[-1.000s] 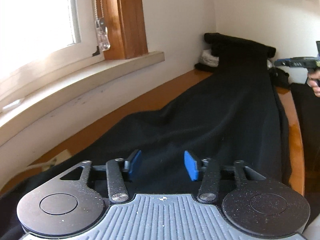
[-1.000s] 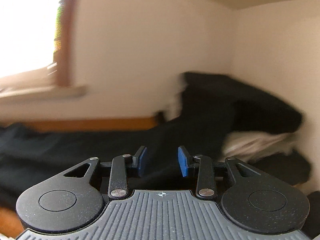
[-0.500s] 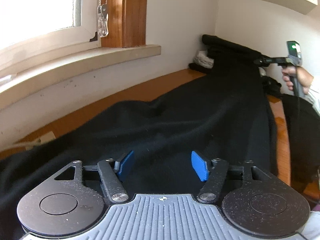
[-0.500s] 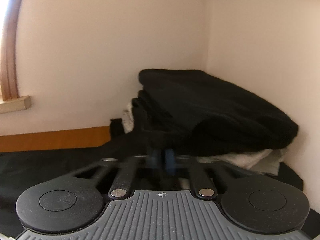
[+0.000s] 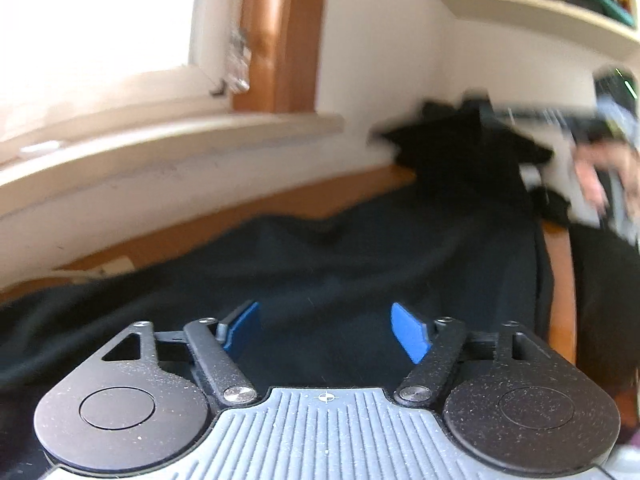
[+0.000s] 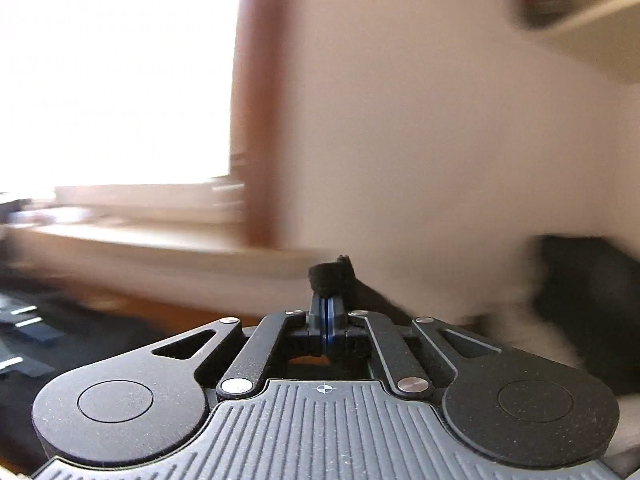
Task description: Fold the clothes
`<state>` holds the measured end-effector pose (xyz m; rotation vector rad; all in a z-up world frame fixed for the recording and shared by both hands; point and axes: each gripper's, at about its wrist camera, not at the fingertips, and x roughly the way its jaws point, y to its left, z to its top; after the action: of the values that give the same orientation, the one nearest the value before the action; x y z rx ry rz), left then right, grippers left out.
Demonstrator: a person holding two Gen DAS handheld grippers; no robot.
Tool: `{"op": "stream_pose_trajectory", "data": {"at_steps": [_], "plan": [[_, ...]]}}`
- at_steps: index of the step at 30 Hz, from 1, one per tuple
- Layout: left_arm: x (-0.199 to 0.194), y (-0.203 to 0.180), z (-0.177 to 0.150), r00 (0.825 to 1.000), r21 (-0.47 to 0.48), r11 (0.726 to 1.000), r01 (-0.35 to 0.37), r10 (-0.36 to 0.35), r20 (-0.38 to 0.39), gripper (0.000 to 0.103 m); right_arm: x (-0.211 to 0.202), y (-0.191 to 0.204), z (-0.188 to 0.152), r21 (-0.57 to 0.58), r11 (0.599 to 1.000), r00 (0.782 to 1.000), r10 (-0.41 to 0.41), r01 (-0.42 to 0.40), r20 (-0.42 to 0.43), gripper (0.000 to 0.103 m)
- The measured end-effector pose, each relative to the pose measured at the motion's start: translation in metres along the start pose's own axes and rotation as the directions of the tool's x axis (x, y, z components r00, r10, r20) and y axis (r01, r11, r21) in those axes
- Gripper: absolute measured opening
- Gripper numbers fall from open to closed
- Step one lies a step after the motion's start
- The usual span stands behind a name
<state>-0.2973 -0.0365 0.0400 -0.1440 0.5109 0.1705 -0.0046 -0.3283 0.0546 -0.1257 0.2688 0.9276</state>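
Left tool: held low over the black garment, blue pads spread wide apart, nothing between them.
Right tool: closed tight on a small bunched edge of the black garment, a tuft of fabric poking up above the pads.
Right tool from the left view: blurred, at far right, gripped by a hand; fabric rising in a peak toward it.
Black garment: spread lengthwise along the counter, running from under the left tool to the far corner, wrinkled near the middle, far end lifted.
Counter: warm brown wood, bare in a strip along the wall and a narrow strip at the garment's right edge.
Far corner: dark pile of clothing against the white wall, too blurred for detail.
Window: bright, on the left, with a wooden frame and a pale sill above the counter.
Shelf: high on the right wall, holding colourful items too blurred to identify.
Sharpness: both views smeared by motion, right view most of all.
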Motion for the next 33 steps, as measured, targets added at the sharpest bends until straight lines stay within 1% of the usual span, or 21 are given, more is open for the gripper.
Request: {"op": "stream_pose_trajectory", "data": {"at_steps": [2, 5, 9, 11, 13, 15, 16, 19, 22, 23, 24, 27, 33], "plan": [[-0.009, 0.009, 0.005, 0.999, -0.048, 0.999, 0.004, -0.002, 0.032, 0.078, 0.001, 0.018, -0.017, -0.031, 0.999, 0.999, 0.033, -0.034, -0.038, 0.002], [-0.007, 0.015, 0.010, 0.999, -0.086, 0.996, 0.021, -0.018, 0.031, 0.078, 0.003, 0.045, -0.042, -0.075, 0.993, 0.992, 0.079, -0.086, -0.097, 0.002], [0.006, 0.015, 0.019, 0.999, -0.106, 0.994, 0.036, -0.035, 0.011, 0.078, 0.005, 0.081, -0.075, -0.128, 0.979, 0.975, 0.136, -0.160, -0.177, 0.003], [0.017, 0.014, 0.026, 0.999, -0.118, 0.992, 0.047, -0.048, 0.000, 0.078, 0.006, 0.099, -0.091, -0.153, 0.968, 0.962, 0.162, -0.197, -0.218, 0.005], [0.027, 0.010, 0.032, 0.998, -0.138, 0.989, 0.062, -0.063, -0.005, 0.078, 0.009, 0.100, -0.094, -0.180, 0.964, 0.964, 0.154, -0.195, -0.217, 0.012], [0.039, 0.007, 0.037, 0.996, -0.160, 0.984, 0.081, -0.084, -0.014, 0.078, 0.012, 0.102, -0.093, -0.214, 0.961, 0.971, 0.136, -0.178, -0.197, 0.035], [0.047, 0.006, 0.040, 0.995, -0.172, 0.981, 0.093, -0.098, -0.020, 0.079, 0.012, 0.106, -0.094, -0.235, 0.957, 0.975, 0.127, -0.169, -0.183, 0.036], [0.071, -0.001, 0.048, 0.990, -0.197, 0.974, 0.114, -0.127, -0.054, 0.079, 0.021, 0.111, -0.096, -0.237, 0.957, 0.978, 0.131, -0.168, -0.164, 0.036], [0.087, -0.011, 0.054, 0.989, -0.184, 0.977, 0.108, -0.124, -0.076, 0.079, 0.031, 0.108, -0.097, -0.205, 0.961, 0.973, 0.150, -0.185, -0.173, 0.033], [0.090, -0.014, 0.055, 0.989, -0.181, 0.978, 0.105, -0.121, -0.080, 0.079, 0.034, 0.107, -0.098, -0.194, 0.963, 0.973, 0.154, -0.187, -0.174, 0.023], [0.093, -0.017, 0.057, 0.990, -0.178, 0.979, 0.101, -0.117, -0.083, 0.079, 0.035, 0.106, -0.098, -0.182, 0.965, 0.973, 0.157, -0.188, -0.169, 0.014], [0.102, -0.024, 0.057, 0.990, -0.167, 0.983, 0.078, -0.096, -0.099, 0.079, 0.031, 0.102, -0.098, -0.145, 0.972, 0.975, 0.165, -0.186, -0.147, 0.014], [0.114, -0.037, 0.056, 0.989, -0.131, 0.989, 0.062, -0.078, -0.125, 0.079, 0.024, 0.095, -0.098, -0.070, 0.980, 0.979, 0.177, -0.185, -0.101, 0.013]]}}
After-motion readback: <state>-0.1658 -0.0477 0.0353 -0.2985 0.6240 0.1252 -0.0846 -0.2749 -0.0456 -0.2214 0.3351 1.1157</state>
